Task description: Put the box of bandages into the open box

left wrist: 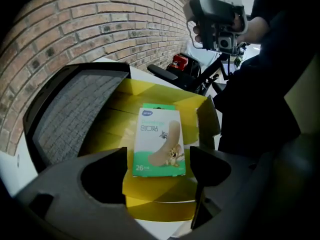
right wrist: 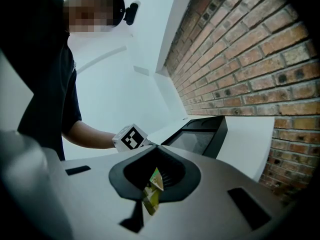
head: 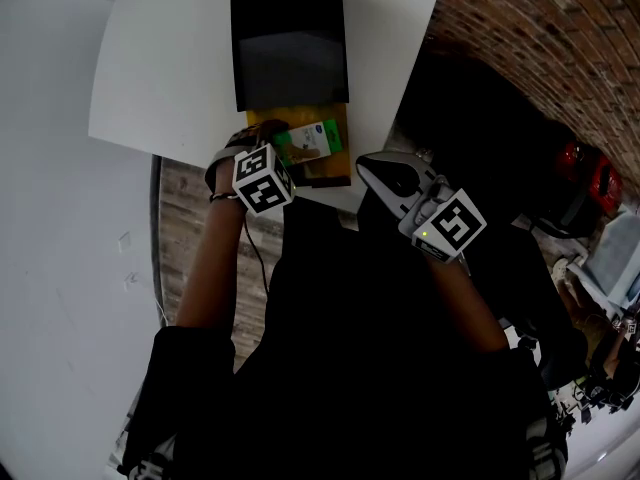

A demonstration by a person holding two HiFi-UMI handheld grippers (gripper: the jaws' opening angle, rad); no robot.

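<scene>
The green-and-white bandage box (left wrist: 159, 141) lies flat inside the open yellow cardboard box (left wrist: 150, 96), framed between the parted jaws of the left gripper (left wrist: 158, 156) without touching them; the right gripper (right wrist: 154, 151), jaws together, is well aside.

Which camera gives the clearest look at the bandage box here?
The left gripper view: the box of bandages lies face up in the yellow open box, its print fully visible. The head view shows it small, by the left hand-held gripper. The right gripper view shows only a green-yellow sliver.
</scene>
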